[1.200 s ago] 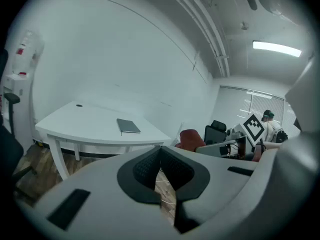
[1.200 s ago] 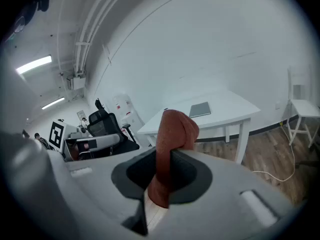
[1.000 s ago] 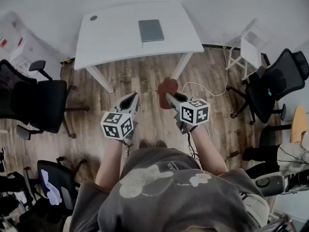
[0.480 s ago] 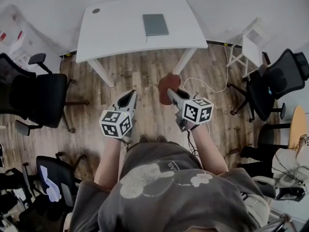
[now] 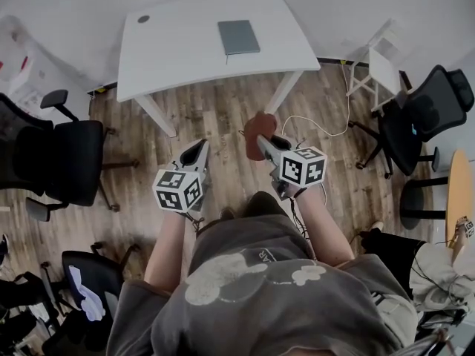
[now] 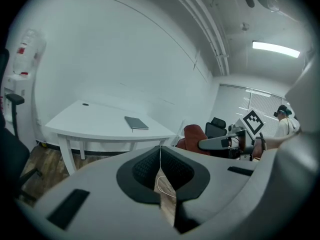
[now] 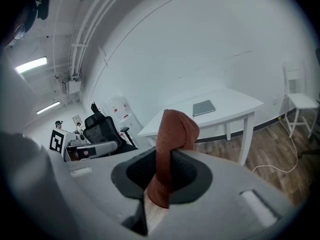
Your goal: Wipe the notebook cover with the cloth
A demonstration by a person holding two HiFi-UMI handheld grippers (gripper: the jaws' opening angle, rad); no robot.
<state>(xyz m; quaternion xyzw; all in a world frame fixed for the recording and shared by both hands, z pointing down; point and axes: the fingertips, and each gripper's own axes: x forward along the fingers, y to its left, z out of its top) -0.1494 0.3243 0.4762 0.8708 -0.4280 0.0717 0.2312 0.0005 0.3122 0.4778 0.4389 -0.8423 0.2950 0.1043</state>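
A grey notebook (image 5: 238,36) lies flat on the white table (image 5: 185,50), toward its far right part; it also shows in the left gripper view as the notebook (image 6: 136,123) and in the right gripper view as the notebook (image 7: 204,107). My right gripper (image 5: 261,141) is shut on a rust-brown cloth (image 5: 256,129), which bunches up above the jaws as the cloth (image 7: 172,134). My left gripper (image 5: 195,153) is shut with nothing in it, its pads (image 6: 150,166) pressed together. Both grippers hang over the wooden floor, well short of the table.
Black office chairs stand at the left (image 5: 56,154) and right (image 5: 419,117). A white chair (image 5: 375,69) sits right of the table, with a white cable (image 5: 315,136) on the floor. A small dark disc (image 5: 142,19) lies at the table's far left corner.
The view has shifted a little and the table sits slightly nearer. Both grippers keep their poses, the right still holding the cloth.
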